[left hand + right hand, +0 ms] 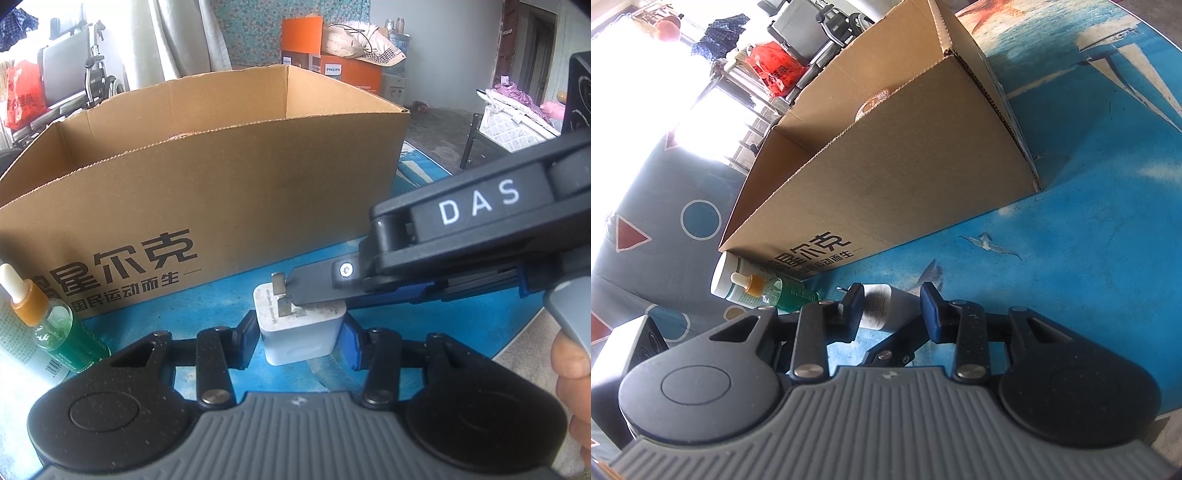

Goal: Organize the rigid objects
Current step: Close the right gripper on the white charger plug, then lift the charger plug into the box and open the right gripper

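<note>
A white wall charger with two metal prongs sits at the middle of the blue mat. My left gripper is shut on its two sides. My right gripper comes in from the right, one black finger lying across the prong face, the other running behind the charger. In the right wrist view the charger stands between that gripper's blue pads, held near the tips, with a prong poking out left. An open cardboard box stands just behind.
A green dropper bottle and a white tube lie at the box's left front corner. A round woven item shows inside the box. A black speaker-like block is at the left. A person's hand is at right.
</note>
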Tool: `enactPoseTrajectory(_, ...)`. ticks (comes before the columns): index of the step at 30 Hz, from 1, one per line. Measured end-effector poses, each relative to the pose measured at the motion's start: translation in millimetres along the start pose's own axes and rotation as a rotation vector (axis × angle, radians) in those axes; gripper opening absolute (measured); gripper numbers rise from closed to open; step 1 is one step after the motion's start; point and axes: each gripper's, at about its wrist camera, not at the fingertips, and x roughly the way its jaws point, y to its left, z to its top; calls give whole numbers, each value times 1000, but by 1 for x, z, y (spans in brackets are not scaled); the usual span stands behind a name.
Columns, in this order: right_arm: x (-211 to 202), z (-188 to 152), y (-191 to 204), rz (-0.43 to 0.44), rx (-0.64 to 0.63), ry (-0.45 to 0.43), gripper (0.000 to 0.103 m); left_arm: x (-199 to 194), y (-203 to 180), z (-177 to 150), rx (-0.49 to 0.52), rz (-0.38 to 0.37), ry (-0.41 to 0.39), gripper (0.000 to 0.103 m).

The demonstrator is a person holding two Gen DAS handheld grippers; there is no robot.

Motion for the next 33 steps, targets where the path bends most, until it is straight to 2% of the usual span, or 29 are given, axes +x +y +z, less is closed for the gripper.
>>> enactPoseTrajectory(14,-10,-1,10,23,-24,-26,33,-19,-6,1,20,23,-37,47)
enactPoseTrajectory(20,-27,2,26,58,-56,-61,33,-46,-8,12,39,45,-100,47)
enactPoseTrajectory(27,-54,28,68,102,-172,-132,33,-78,0,54,28,70,-204,46)
enactPoseTrajectory(33,-68,70,98,103,-288,-180,33,-74,9,105,-1,54,-236,46)
